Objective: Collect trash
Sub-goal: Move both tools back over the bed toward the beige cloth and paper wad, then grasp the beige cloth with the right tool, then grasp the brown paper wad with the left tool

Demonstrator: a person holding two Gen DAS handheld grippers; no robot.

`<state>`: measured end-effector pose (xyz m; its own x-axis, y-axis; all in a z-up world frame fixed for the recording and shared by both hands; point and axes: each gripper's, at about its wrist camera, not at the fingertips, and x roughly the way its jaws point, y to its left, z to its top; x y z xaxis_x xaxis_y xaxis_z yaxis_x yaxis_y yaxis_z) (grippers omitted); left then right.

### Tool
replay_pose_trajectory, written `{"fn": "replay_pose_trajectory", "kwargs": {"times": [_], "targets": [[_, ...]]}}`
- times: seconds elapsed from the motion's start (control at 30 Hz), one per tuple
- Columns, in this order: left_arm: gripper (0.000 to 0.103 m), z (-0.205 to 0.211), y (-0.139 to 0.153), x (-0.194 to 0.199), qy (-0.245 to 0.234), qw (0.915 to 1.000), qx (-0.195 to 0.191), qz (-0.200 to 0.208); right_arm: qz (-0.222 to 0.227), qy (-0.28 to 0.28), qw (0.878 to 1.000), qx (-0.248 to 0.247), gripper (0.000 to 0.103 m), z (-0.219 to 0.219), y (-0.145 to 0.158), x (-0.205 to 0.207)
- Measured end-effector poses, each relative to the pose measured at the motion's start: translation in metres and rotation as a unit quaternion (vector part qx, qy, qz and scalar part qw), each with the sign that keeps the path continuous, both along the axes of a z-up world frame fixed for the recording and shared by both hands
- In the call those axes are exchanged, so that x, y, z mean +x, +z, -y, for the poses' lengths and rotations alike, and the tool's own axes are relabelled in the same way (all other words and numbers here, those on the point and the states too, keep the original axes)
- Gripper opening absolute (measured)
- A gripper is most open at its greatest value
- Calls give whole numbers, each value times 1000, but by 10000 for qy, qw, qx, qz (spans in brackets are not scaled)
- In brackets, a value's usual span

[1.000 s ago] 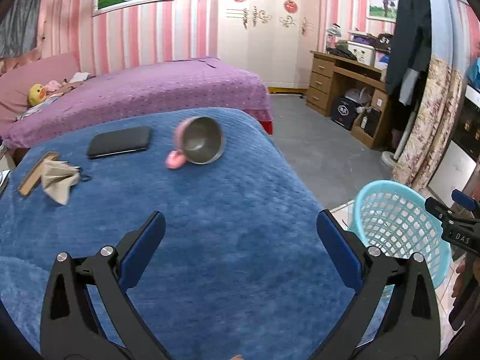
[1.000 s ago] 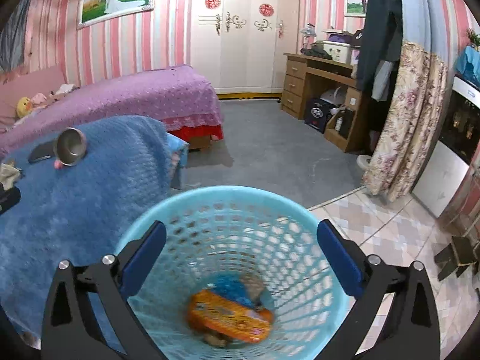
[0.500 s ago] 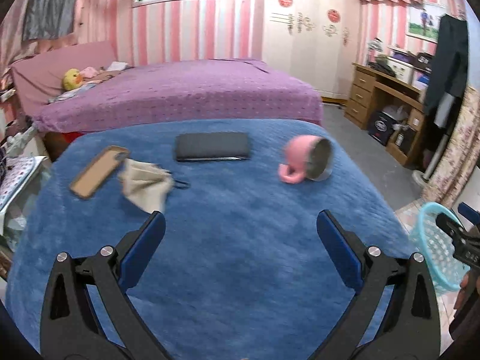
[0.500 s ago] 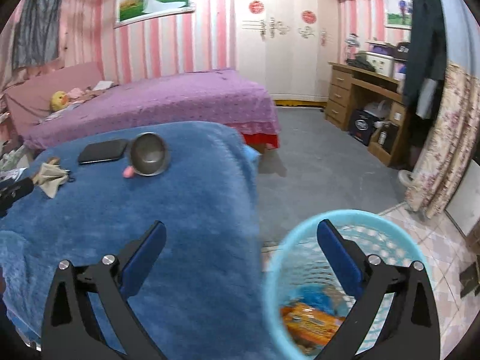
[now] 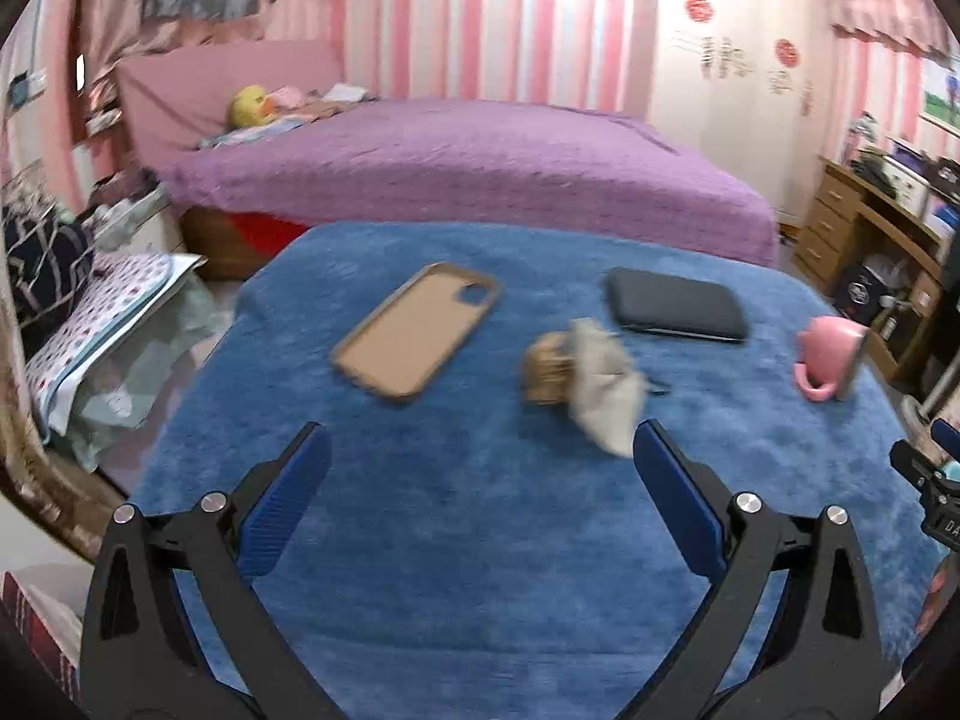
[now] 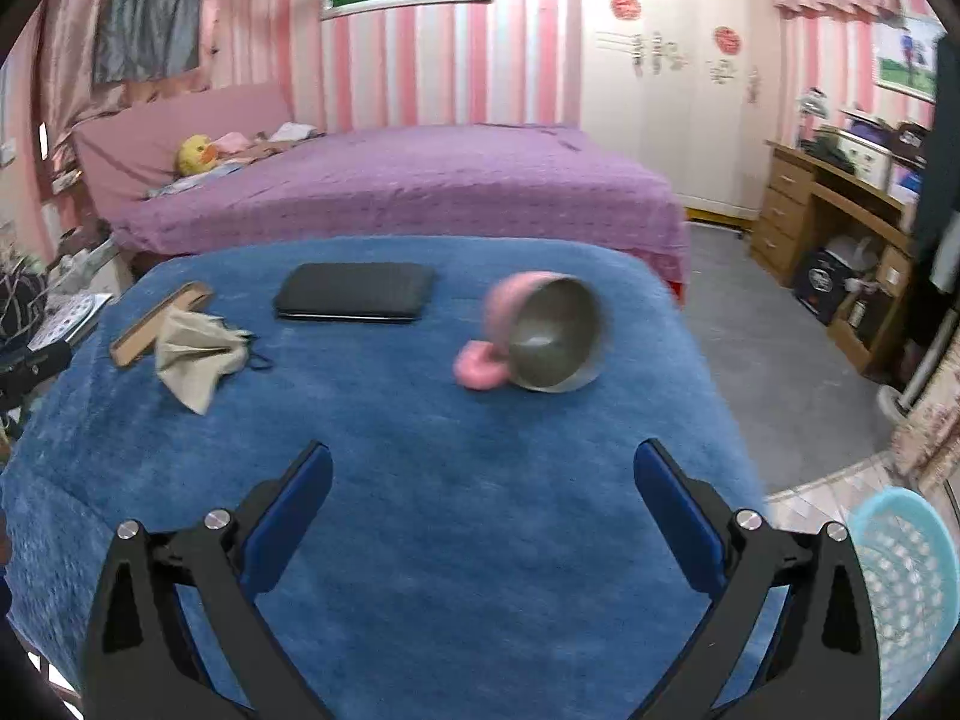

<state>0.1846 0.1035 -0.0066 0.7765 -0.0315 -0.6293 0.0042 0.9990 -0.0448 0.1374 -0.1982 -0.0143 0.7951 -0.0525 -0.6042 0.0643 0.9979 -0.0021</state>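
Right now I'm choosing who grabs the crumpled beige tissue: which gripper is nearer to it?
Left. The left gripper hangs open just short of the crumpled beige tissue, its right finger nearly at it. The right gripper is open farther off; the tissue lies far to its left.

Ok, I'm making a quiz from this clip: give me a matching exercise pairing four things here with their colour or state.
Things:
1. mug
2. phone case
3. basket
4. wallet

Colour or state:
A. light blue, on the floor to the right of the blanket
B. black, lying flat
C. pink, tipped on its side
D. tan, with a camera cutout

Pairs: 1-C, 2-D, 3-A, 4-B
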Motion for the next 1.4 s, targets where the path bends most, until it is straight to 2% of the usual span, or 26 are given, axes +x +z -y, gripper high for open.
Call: {"fn": "replay_pose_trajectory", "kwargs": {"times": [0.13, 0.27, 0.47, 0.5, 0.53, 0.57, 0.63, 0.7, 0.8, 0.9, 1.0, 1.13, 1.27, 1.33, 1.4], "targets": [[98, -31, -12, 13, 181, 9996, -94, -197, -128, 458, 9988, -73, 98, -55, -9, 35], [98, -54, -29, 25, 424, 9983, 62, -394, -269, 977, 9948, -120, 98, -113, -20, 71], [98, -81, -35, 40, 649, 9966, -56, -500, -592, 1418, 9878, -246, 97, -167, -41, 112], [98, -85, -35, 42, 688, 9964, -55, -488, -619, 1445, 9872, -272, 94, -170, -43, 116], [98, -86, -34, 45, 716, 9963, -64, -469, -671, 1502, 9860, -275, 84, -173, -47, 120], [98, -87, -33, 47, 707, 9965, -94, -447, -772, 1571, 9843, -233, 78, -173, -50, 125], [98, -84, -30, 50, 660, 9969, -130, -402, -914, 1707, 9811, 17, 56, -168, -54, 134], [98, -77, -27, 53, 555, 9978, -117, -337, -956, 1878, 9772, 277, 46, -160, -53, 136], [98, -66, -25, 60, 434, 9986, -109, -284, -793, 1903, 9783, 201, 31, -147, -45, 128], [98, -53, -25, 68, 184, 9989, -277, -334, -654, 1734, 9820, 371, 26, -120, -34, 121], [98, -32, -27, 74, -83, 9987, -326, -372, -525, 1520, 9861, 412, 25, -93, -22, 109], [97, 2, -30, 83, -442, 9977, -324, -387, -464, 1260, 9909, 121, 25, -65, -12, 84], [97, 36, -41, 92, -600, 9973, -189, -380, -443, 1054, 9934, 3, 25, -47, -13, 66], [93, 47, -48, 97, -613, 9970, -137, -456, -454, 968, 9943, 23, 25, -39, -17, 62], [77, 55, -55, 103, -652, 9964, -106, -526, -462, 899, 9949, 66, 25, -31, -22, 60]]}}
